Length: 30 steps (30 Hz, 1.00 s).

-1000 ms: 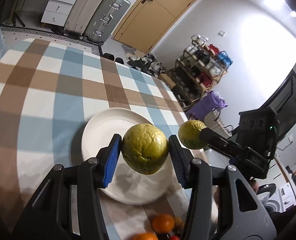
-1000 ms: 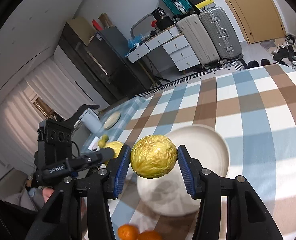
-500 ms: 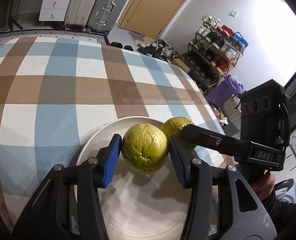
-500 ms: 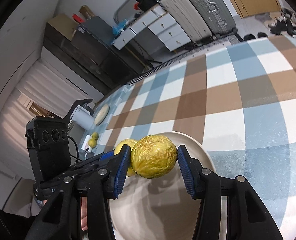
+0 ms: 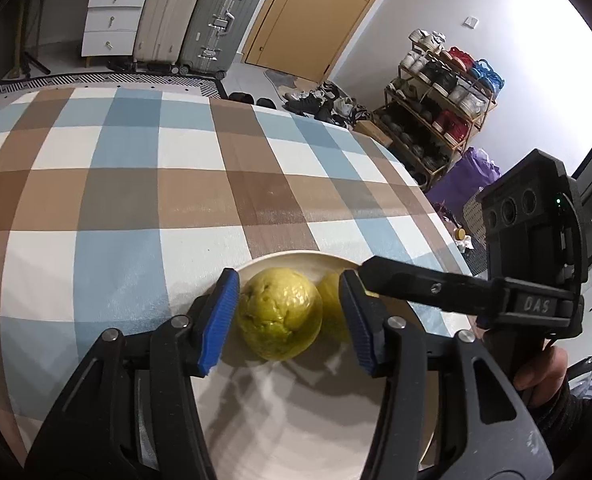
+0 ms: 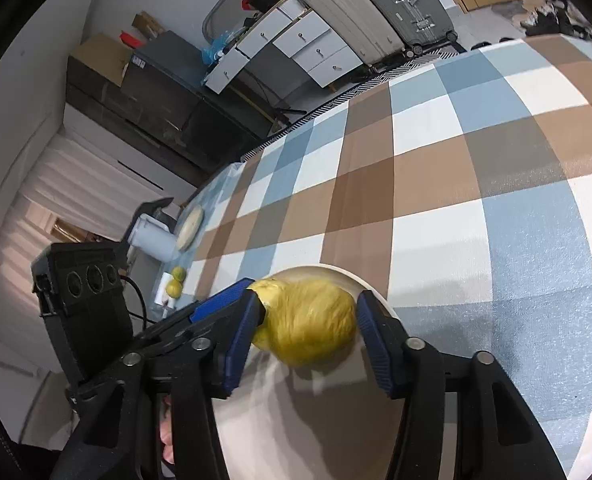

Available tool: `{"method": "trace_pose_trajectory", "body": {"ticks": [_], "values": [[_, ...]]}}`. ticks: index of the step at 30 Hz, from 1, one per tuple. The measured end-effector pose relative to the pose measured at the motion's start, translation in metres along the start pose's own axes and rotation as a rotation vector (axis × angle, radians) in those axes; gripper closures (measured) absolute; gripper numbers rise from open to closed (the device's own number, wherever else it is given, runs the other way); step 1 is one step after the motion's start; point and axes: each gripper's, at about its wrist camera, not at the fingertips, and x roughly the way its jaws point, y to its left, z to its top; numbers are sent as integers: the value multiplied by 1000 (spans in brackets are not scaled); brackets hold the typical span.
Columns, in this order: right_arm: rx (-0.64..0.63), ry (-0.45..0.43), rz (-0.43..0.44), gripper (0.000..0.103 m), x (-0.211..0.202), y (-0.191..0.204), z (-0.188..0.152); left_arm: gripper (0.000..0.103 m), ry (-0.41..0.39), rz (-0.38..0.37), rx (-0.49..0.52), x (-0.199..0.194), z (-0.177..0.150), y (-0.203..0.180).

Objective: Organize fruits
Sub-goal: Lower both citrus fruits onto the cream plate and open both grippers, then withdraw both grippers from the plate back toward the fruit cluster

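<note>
On the left, we are holding the left claw (image 5: 290,318) low over the round cream ceramic plate (image 5: 296,420), which is sitting on the worktop with the blue, brown and white checked cloth (image 5: 144,184). Its blue-padded jaws are opening, and the wrinkled greenish-yellow round fruit (image 5: 279,314) is lying on the plate between them, with a gap showing on the right side; on the left side we cannot tell whether the pad is still touching. Just to the right, a second wrinkled yellow round fruit (image 6: 310,324) is resting on the same plate, touching the first one or very nearly so. We are keeping the right claw (image 6: 308,334) around this second fruit, and its jaws are opening too; the fruit is blurred in the right wrist view, and there is space beside the right pad. A hand (image 5: 540,376) is gripping the right claw's black handle at the far right.
</note>
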Motion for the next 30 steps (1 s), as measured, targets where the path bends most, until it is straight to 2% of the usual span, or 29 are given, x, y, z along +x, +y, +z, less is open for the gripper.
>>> {"method": "trace_pose_trajectory", "body": {"ticks": [2,4,6,8,9,13,15,18,20,24,30], "values": [[12,-11,4,43,-6,1,-1,53,0,0,-5,-4,-1,-1],[12,-31,1,35,-13,5,-3,47,-11,5,-11,-13,-2,-1],[14,-59,2,31,-24,8,-6,32,-31,23,-15,-25,-3,-2],[16,-76,-3,24,-32,11,-8,23,-58,51,-8,-39,-4,-5],[17,-87,-6,19,-38,13,-11,22,-74,75,-4,-48,-5,-6],[2,-122,-11,11,-63,25,-21,20,-102,126,8,-78,-12,-18],[-18,-151,-23,3,-79,34,-30,16,-118,166,30,-93,-18,-29],[-50,-207,-36,1,-105,48,-46,5,-148,205,61,-118,-28,-46],[-71,-233,-48,0,-118,56,-55,1,-185,218,85,-137,-35,-58],[-127,-285,-80,0,-145,75,-79,1,-217,255,107,-167,-46,-76],[-208,-388,-135,0,-175,100,-114,1,-252,258,115,-207,-72,-98]]}}
